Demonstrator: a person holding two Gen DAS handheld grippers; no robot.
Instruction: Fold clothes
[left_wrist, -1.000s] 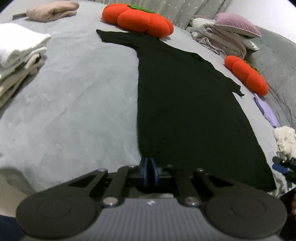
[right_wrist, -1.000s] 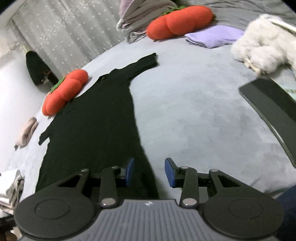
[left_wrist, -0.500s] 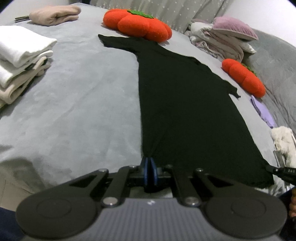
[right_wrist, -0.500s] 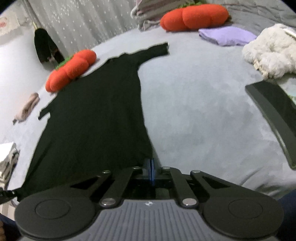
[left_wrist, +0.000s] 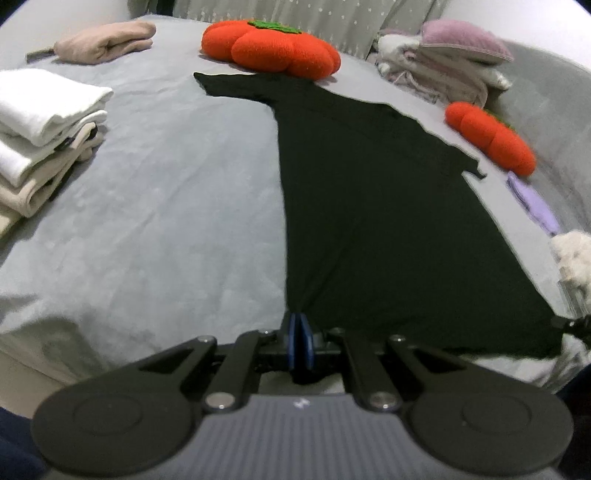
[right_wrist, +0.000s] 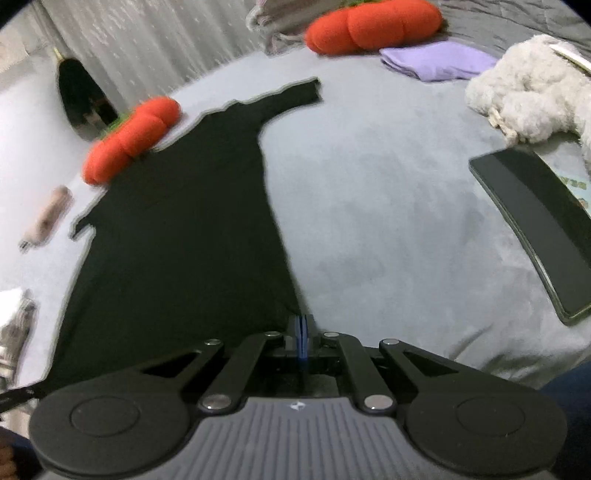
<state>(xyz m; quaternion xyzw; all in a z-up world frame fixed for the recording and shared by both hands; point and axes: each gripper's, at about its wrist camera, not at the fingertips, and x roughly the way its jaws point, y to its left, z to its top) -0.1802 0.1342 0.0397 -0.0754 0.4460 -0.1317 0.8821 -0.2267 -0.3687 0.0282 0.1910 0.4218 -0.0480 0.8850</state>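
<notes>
At the left edge of the left wrist view a stack of folded towels (left_wrist: 40, 122) sits on the grey bed (left_wrist: 155, 206), with a pink bundle (left_wrist: 107, 46) in the upper left. The left hand-held gripper (left_wrist: 300, 339), bottom centre, has its blue pads pressed together on the near corner of the black dress (left_wrist: 369, 206), which lies flat up the middle toward an orange cushion (left_wrist: 269, 50). In the right wrist view the right hand-held gripper (right_wrist: 302, 338) is likewise pinched closed on the hem's other corner. A dark tablet (right_wrist: 535, 229) lies at right, a fluffy white throw (right_wrist: 528, 85) upper right.
</notes>
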